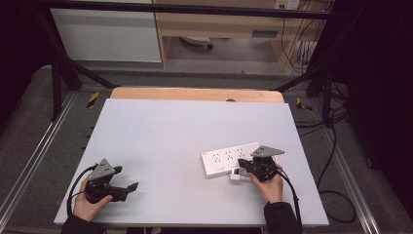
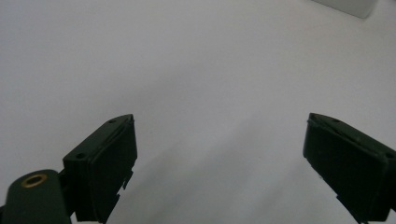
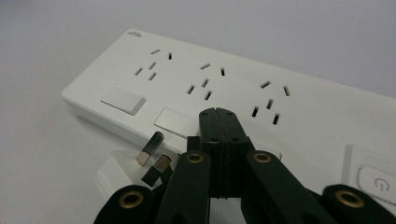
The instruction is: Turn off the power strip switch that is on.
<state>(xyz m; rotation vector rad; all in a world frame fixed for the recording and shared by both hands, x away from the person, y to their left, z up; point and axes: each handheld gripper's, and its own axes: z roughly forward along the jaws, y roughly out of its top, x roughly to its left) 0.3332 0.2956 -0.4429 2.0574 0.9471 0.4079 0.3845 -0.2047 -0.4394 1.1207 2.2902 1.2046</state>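
White power strip (image 1: 233, 159) lying flat on the right half of the pale table (image 1: 160, 141), long side slanting slightly up to the right. Three socket groups along its top in the right gripper view, flat rectangular switches (image 3: 123, 100) below them, and a round-marked power button (image 3: 379, 185) at the right edge. Small white plug (image 3: 116, 173) just beside the strip's near edge, resting on the table with metal prongs (image 3: 150, 148) tilted upward. Right gripper (image 3: 218, 122) directly over the strip's near edge, next to the plug, jaws pressed fully together with nothing seen between them; held in the person's right hand (image 1: 269, 186), dark sleeve behind. Left gripper (image 1: 127, 191) well apart, near the table's front left corner, held in the left hand (image 1: 88, 204), cable trailing off to the side. Jaws spread wide in the left gripper view, bare table between them, holding nothing. Corner of the strip (image 2: 345, 5) at the top right there.
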